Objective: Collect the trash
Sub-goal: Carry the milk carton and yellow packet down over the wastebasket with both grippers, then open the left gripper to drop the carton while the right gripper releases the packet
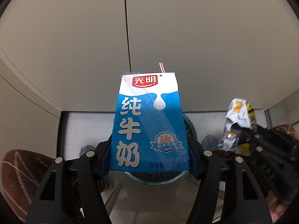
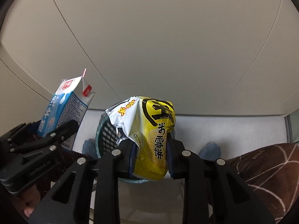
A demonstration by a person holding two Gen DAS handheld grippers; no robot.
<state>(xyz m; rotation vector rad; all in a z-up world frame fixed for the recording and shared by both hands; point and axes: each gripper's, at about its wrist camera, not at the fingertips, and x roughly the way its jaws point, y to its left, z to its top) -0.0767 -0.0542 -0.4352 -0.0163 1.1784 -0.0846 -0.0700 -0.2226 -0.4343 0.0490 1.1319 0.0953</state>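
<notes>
My left gripper [image 1: 148,160] is shut on a blue and white milk carton [image 1: 148,123] with a pink straw, held upright. The carton also shows in the right wrist view [image 2: 65,108], with the left gripper [image 2: 56,136] below it. My right gripper [image 2: 152,156] is shut on a yellow and silver rice-cracker wrapper [image 2: 151,130]; the wrapper also shows in the left wrist view [image 1: 239,123]. A teal mesh waste basket [image 2: 106,136] sits on the floor right behind both held items; its rim shows under the carton [image 1: 155,181].
Beige cabinet doors [image 1: 130,28] fill the background, close ahead. Pale floor [image 2: 224,130] lies below them. Brown patterned fabric [image 2: 265,171] is at the right, and also at the left in the left wrist view [image 1: 16,175]. A blue slipper [image 2: 210,150] lies on the floor.
</notes>
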